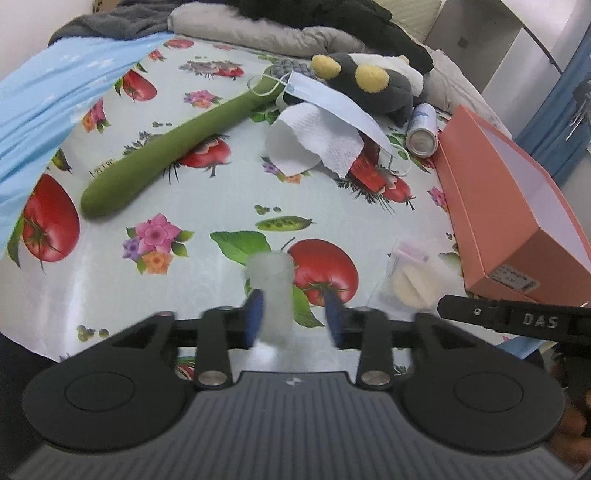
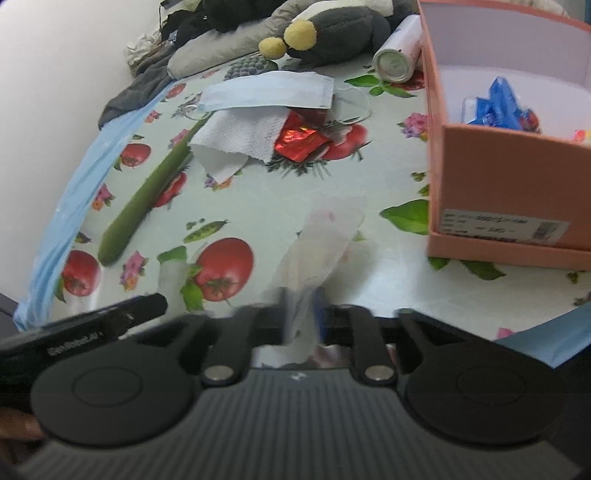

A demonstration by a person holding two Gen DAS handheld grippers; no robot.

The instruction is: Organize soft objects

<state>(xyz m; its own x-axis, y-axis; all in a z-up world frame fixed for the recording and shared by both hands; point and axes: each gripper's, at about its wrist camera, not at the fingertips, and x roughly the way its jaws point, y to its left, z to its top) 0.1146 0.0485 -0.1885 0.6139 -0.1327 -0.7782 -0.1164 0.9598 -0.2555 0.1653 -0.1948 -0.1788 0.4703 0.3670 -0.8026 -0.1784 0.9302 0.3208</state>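
The white fluffy cotton roll [image 1: 271, 280] is seen between the pads of the left claw [image 1: 294, 315], which is half open and not squeezing. The clear plastic bag of round pads [image 2: 325, 236] lies loose in the half-open right claw [image 2: 301, 314]. Both are probably best gripped softly, mid-way, then carried to the pink cardboard box [image 2: 498, 177].

Domestic room, likely a bedroom. Desk [image 1: 207, 266] covered in glossy oilcloth printed with tomatoes and flowers. Rumpled grey bedding [image 1: 258, 35] and dark clothing heaped along the far edge. Plush toy [image 1: 369, 85], face mask [image 1: 332, 103], spray can [image 1: 423, 129], salmon cardboard box [image 1: 517, 221] lying about.
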